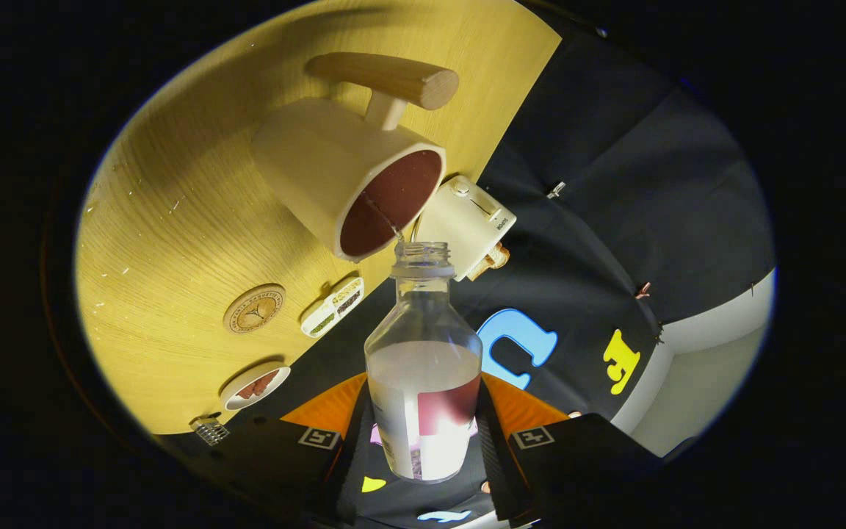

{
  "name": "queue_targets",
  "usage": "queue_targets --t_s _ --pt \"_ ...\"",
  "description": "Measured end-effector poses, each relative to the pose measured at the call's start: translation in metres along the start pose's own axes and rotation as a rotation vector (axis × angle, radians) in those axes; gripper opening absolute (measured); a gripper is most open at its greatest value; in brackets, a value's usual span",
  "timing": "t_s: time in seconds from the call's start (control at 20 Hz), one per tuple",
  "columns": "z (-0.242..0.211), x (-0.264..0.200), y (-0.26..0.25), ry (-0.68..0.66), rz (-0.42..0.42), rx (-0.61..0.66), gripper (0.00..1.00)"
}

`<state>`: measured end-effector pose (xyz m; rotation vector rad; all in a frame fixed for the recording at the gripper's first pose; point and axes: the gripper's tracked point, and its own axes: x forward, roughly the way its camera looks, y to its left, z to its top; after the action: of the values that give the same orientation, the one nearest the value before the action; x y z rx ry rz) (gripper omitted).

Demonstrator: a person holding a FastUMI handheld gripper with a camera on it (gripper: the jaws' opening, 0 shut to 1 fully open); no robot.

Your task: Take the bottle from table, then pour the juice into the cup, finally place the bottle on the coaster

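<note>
Your gripper [423, 441] is clamped on the bottle [424, 367], both fingers pressing its lower body, one from each side. The bottle is clear, uncapped, and holds pale liquid in its lower part. Its mouth sits just under the cup [346, 187] rim, and a thin stream runs from cup to mouth. At 10 o'clock from the bottle, on the table [173, 220], the round coaster [254, 308] lies bare, well apart from the cup
</note>
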<state>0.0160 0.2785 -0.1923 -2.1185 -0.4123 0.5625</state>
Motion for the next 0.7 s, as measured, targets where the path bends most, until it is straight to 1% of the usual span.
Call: queue_targets --t_s 0.2,0.7 --pt "-0.0018 0.0027 -0.0023 -0.01 -0.013 -0.029 0.69" --pt "-0.0014 0.0053 -0.0101 -0.064 -0.098 -0.124 0.7"
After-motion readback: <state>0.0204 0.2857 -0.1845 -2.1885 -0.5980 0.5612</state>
